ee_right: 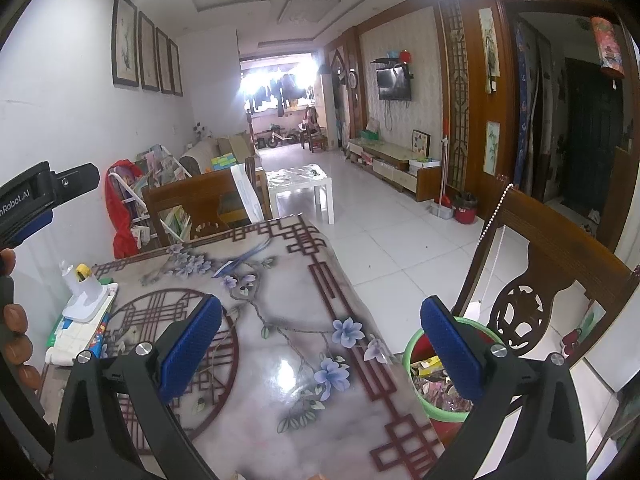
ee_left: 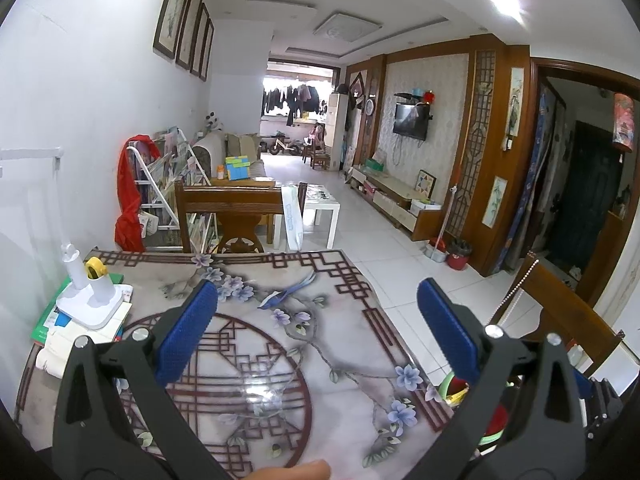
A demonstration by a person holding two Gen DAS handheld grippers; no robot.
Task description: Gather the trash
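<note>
- Left gripper hung wide open over the floral table — nothing between its blue pads.
- Right gripper gaped equally wide, empty, beside the green-rimmed bin.

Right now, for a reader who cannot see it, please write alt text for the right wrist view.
The open right gripper hovers empty over a table with a floral cover. A green-rimmed trash bin holding wrappers stands beside the table's right edge, before a wooden chair. The left gripper shows at the far left.
</note>
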